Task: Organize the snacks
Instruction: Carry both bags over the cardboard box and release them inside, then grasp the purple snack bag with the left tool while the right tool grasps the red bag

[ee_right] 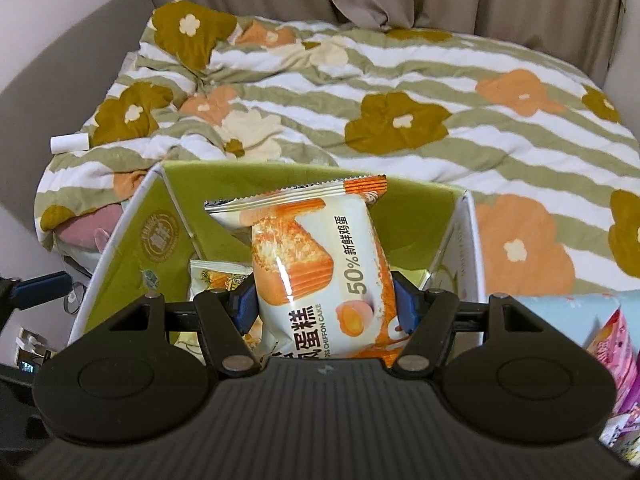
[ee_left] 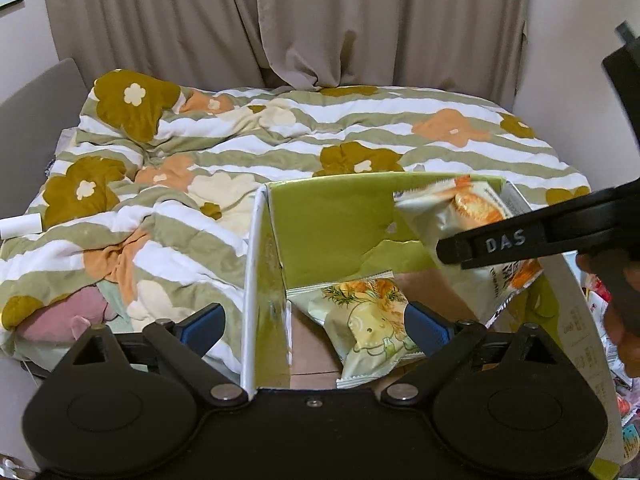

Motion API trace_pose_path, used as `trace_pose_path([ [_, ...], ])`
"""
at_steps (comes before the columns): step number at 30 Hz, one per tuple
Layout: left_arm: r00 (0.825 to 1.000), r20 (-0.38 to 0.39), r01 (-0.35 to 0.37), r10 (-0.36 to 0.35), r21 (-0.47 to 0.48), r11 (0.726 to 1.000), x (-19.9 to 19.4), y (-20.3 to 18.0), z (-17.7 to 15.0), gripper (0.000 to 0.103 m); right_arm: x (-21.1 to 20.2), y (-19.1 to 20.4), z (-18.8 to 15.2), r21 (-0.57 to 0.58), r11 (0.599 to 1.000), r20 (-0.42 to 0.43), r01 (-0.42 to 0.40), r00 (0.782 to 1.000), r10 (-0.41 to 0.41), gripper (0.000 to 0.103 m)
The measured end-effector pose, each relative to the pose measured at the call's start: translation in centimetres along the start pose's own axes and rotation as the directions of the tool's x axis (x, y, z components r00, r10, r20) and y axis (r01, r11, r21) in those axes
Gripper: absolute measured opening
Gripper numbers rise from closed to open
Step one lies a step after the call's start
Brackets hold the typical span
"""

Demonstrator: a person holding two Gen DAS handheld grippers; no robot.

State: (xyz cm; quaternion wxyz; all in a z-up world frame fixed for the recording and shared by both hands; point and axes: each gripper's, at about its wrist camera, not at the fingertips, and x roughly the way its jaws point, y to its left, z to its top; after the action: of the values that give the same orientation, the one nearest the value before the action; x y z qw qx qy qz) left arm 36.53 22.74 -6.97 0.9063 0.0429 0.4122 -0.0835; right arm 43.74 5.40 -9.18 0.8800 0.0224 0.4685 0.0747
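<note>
A green cardboard box stands open in front of the bed; it also shows in the right wrist view. A pale green snack packet lies inside it and shows in the right wrist view. My right gripper is shut on an orange-and-white chiffon cake packet and holds it over the box opening. The same packet and gripper show in the left wrist view. My left gripper is open, with its fingers either side of the box's left wall.
A bed with a floral striped quilt lies behind the box. Beige curtains hang at the back. More snack packets lie to the right, and a pink packet is at the right edge. A white tube lies on the quilt.
</note>
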Motion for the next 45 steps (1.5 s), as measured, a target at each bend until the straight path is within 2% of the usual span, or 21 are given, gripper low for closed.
trace_pose_path([
  [4, 1.0, 0.004, -0.001, 0.001, 0.005, 1.0, 0.0, -0.1, -0.1, 0.098, 0.8, -0.2, -0.2, -0.006, 1.0, -0.006, 0.022, 1.0, -0.023, 0.086],
  [6, 1.0, 0.004, -0.007, 0.007, 0.013, 1.0, 0.0, -0.3, -0.3, 0.098, 0.6, -0.3, -0.5, -0.018, 0.999, 0.009, 0.033, 0.999, -0.033, 0.103],
  [9, 1.0, 0.005, -0.013, 0.013, 0.016, 1.0, -0.1, -0.5, -0.5, 0.098, -0.2, -0.9, -0.8, -0.003, 0.999, 0.057, 0.034, 0.998, -0.034, 0.103],
  [16, 1.0, 0.021, 0.002, -0.002, -0.005, 1.0, -0.9, -1.0, -0.5, 0.098, -2.6, -1.8, -2.1, 0.01, 1.0, 0.09, 0.029, 0.995, -0.03, 0.103],
  [22, 0.997, 0.07, -0.025, 0.025, 0.001, 1.0, -3.9, -2.7, -0.7, 0.098, -6.8, -2.5, -3.0, -0.002, 1.0, 0.142, 0.006, 0.99, -0.006, 0.103],
  [27, 0.992, 0.121, -0.038, 0.038, -0.002, 0.999, -7.5, -5.5, -1.5, 0.099, -11.6, -3.5, -4.9, -0.021, 1.0, 0.202, 0.007, 0.979, -0.002, 0.103],
  [31, 0.988, 0.152, -0.026, 0.029, -0.018, 0.999, -10.2, -8.5, -2.4, 0.1, -15.6, -5.8, -6.9, -0.041, 0.999, 0.252, 0.006, 0.968, 0.005, 0.103],
  [37, 0.98, 0.198, -0.007, 0.012, -0.026, 1.0, -13.3, -14.1, -4.6, 0.101, -20.6, -11.6, -10.6, -0.043, 0.999, 0.276, 0.02, 0.961, -0.007, 0.103],
  [45, 0.984, 0.175, 0.042, -0.039, -0.014, 0.999, -14.5, -21.3, -7.3, 0.101, -24.5, -19.2, -15.7, -0.03, 0.995, 0.292, 0.093, 0.953, -0.08, 0.103],
])
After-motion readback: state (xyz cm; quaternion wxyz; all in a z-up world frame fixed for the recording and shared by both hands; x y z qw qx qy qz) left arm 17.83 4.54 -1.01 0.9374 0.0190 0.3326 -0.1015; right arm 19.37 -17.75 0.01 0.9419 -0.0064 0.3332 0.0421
